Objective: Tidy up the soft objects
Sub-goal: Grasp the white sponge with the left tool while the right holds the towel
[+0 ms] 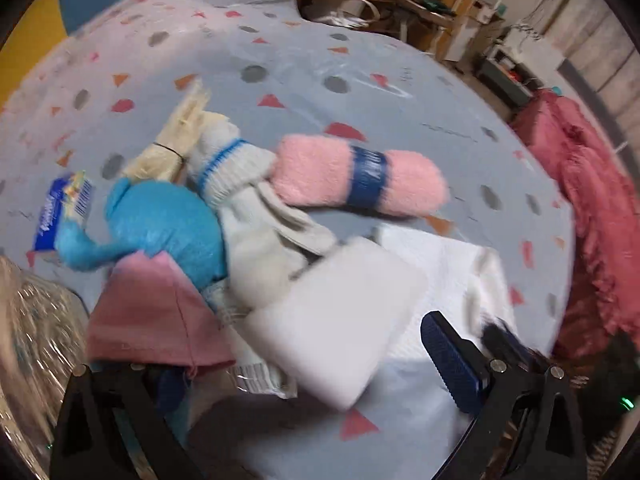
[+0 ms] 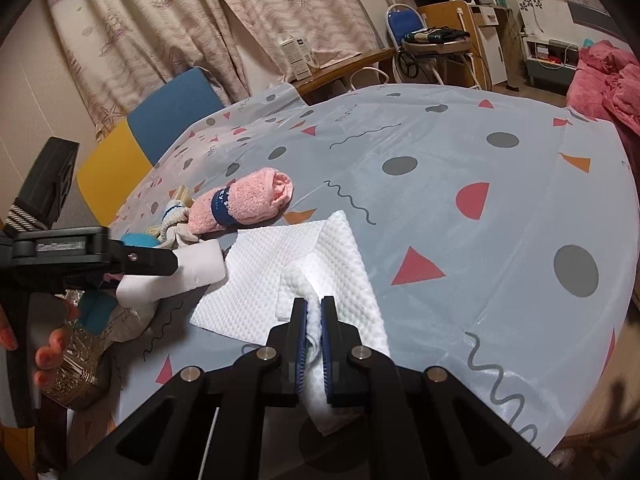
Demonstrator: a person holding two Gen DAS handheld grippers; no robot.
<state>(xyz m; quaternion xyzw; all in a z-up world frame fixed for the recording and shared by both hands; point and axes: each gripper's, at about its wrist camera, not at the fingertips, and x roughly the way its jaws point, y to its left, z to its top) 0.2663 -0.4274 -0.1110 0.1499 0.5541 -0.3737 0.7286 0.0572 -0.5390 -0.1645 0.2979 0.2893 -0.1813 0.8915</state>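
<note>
Through my left wrist camera, my left gripper [image 1: 304, 364] stands with its fingers wide apart around the near end of a white foam block [image 1: 336, 320], no pad visibly pressing it, while beyond my fingertips lie a white sock bundle [image 1: 256, 216], a blue cloth ball [image 1: 172, 224], and a pink rolled towel [image 1: 360, 176] with a blue band, and a pink cloth [image 1: 156, 312] sits by my left finger. Through my right wrist camera, my right gripper [image 2: 314, 312] is clamped on a bunched fold of the white textured cloth [image 2: 272, 276], which spreads flat on the patterned tablecloth [image 2: 480, 200] ahead of my fingertips, with the pink rolled towel [image 2: 248, 200] farther ahead to the left and the white foam block [image 2: 180, 276] just left of the cloth.
</note>
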